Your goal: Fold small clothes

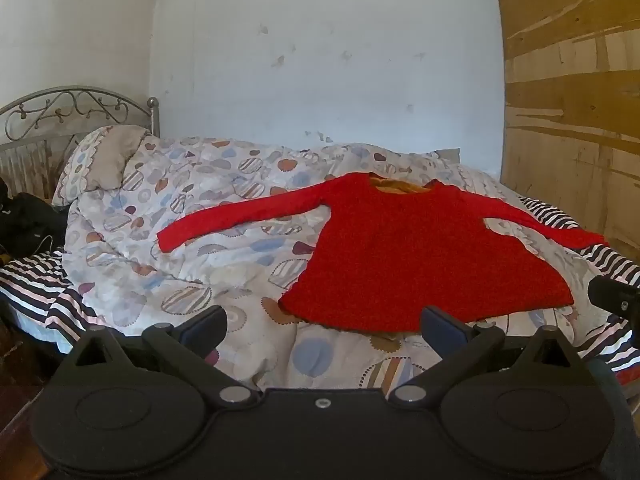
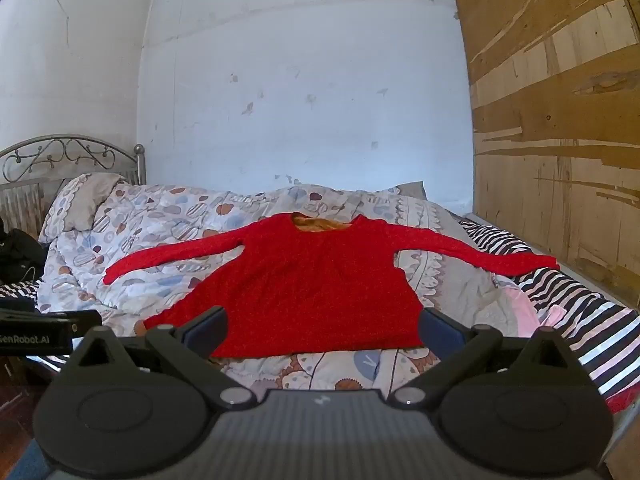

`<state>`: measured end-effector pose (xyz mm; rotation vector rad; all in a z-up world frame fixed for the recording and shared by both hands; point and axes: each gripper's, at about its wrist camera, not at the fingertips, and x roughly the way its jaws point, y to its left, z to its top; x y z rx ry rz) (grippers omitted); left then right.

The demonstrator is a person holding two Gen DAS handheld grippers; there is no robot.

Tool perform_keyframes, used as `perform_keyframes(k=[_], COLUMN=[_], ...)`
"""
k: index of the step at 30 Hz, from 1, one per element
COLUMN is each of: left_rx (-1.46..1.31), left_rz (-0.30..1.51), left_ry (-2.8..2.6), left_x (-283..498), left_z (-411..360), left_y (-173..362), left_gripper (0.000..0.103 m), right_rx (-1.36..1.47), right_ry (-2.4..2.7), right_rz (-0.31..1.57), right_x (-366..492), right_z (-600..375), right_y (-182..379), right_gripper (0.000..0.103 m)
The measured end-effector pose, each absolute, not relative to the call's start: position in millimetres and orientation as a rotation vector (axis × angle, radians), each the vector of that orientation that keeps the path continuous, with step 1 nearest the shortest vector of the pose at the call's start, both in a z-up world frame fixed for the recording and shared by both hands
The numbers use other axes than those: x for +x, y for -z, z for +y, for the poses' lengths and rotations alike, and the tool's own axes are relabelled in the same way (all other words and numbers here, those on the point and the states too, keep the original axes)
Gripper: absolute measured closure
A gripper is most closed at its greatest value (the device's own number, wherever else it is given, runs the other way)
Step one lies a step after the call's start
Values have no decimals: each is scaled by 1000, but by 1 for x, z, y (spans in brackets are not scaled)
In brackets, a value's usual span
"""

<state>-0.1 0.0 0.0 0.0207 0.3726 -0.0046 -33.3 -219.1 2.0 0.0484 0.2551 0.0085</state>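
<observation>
While both grippers' fingers [image 1: 204, 326] gape wide, empty: red top [image 2: 308, 284], hem partly hidden.

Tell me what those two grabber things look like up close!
The left gripper is matte black plastic: two rounded discs, jointed link bars with silver pins, dark blue finger pads. The right gripper looks the same, but its middle plate is ribbed grey with a small white logo. From the right camera, white lettering shows on the left one's side. No cables or sleeves show.
</observation>
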Motion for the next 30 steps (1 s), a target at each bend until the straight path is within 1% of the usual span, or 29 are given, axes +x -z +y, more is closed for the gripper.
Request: perform_keyframes(k=[9, 30], left_rx=[27, 31], left_rz=[373, 366], left_ry=[21, 10], left_x=[-1, -3], left_z=[4, 0], left_y=[-8, 7], left_gripper=[1, 1], right_rx=[49, 33], right_ry=[-7, -4], right_rz=[254, 263], right_x=[-33, -31], right_z=[-219, -217], right_y=[-2, -4], right_gripper=[0, 0])
